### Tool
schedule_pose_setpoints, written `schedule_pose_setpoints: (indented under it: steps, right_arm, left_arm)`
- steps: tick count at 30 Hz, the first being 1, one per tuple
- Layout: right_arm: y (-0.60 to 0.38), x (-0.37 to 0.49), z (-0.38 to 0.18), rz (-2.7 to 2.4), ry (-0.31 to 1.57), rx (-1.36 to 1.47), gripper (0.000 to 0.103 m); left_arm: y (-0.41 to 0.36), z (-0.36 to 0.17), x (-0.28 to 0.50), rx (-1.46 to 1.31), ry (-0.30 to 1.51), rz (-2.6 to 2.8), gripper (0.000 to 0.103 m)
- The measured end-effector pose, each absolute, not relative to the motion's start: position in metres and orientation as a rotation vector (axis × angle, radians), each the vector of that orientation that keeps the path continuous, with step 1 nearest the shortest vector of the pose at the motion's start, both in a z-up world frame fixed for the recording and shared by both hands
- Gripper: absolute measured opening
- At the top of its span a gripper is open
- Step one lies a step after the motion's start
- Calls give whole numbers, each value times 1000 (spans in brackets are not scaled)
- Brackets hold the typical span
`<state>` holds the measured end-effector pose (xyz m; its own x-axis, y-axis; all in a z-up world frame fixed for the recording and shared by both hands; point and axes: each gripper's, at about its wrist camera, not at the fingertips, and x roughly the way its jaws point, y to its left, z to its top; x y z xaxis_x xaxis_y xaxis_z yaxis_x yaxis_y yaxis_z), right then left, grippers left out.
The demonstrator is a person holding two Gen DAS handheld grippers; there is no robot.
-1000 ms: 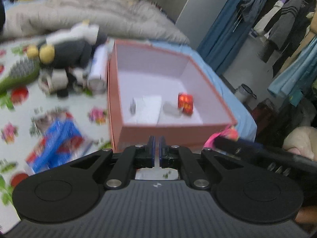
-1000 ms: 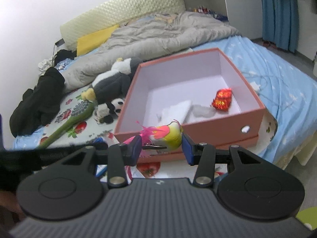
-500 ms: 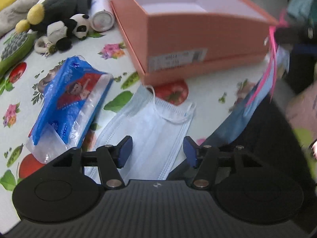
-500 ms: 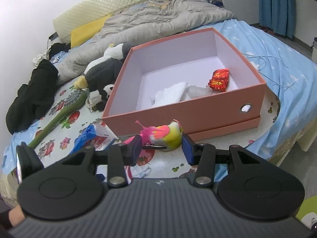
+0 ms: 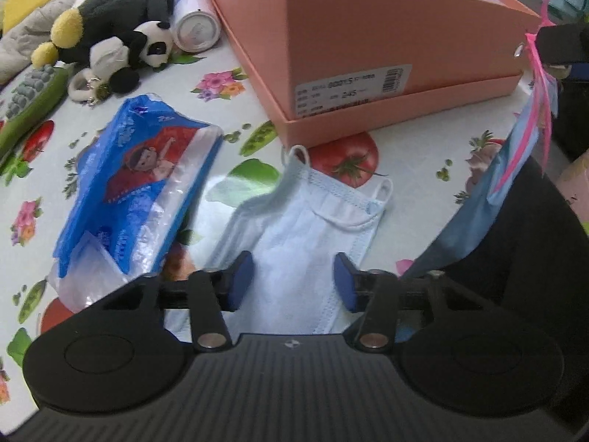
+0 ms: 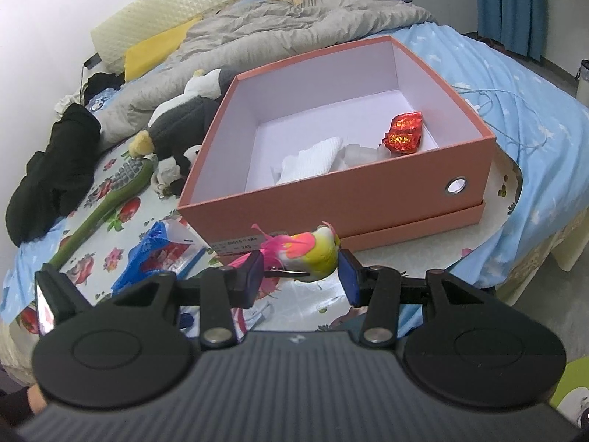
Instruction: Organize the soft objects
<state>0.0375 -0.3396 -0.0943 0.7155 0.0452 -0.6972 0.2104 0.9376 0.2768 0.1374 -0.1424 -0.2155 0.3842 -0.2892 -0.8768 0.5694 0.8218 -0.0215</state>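
The left gripper (image 5: pixel 293 281) hangs low over a pale blue face mask (image 5: pixel 305 228) that lies flat on the fruit-print tablecloth (image 5: pixel 235 84), its blue pads spread wide on either side of the mask's near half and gripping nothing; that stance suggests the mask is the next soft thing to be pinched up. The right gripper (image 6: pixel 301 270) is closed on a small toy bird (image 6: pixel 313 252), yellow-green with pink feathers, held above the cloth just short of the near wall of the salmon-pink shoebox (image 6: pixel 331 195), probably so it can be carried over the rim and dropped in. Inside the box lie a white folded cloth (image 6: pixel 313 156) and a red foil packet (image 6: pixel 403 134). Left of the mask, a blue tissue pack (image 5: pixel 140 180) rests on the cloth, and beyond it a small panda plush (image 5: pixel 129 53) and a larger penguin plush (image 5: pixel 110 3) wait beside the box, not yet sorted.
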Motion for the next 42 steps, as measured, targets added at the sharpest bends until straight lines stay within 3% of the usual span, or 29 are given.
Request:
schedule_pose_setpoints:
  steps: [4, 6, 10, 25, 42]
  right_arm:
    - [-337, 38, -96, -87, 775, 345, 47]
    - [-335, 39, -95, -83, 774, 339, 47]
    - [-333, 39, -94, -79, 769, 335, 47]
    - [-325, 33, -85, -72, 748, 315, 47]
    - [-340, 59, -53, -43, 654, 314, 48]
  left_arm:
    - [-140, -215, 137, 324, 1027, -518, 15]
    - [-134, -215, 141, 298, 1031, -509, 7]
    - [-127, -214, 147, 241, 1046, -493, 2]
    - [-116, -158, 133, 84, 936, -474, 1]
    - [-127, -14, 124, -87, 664, -570, 1]
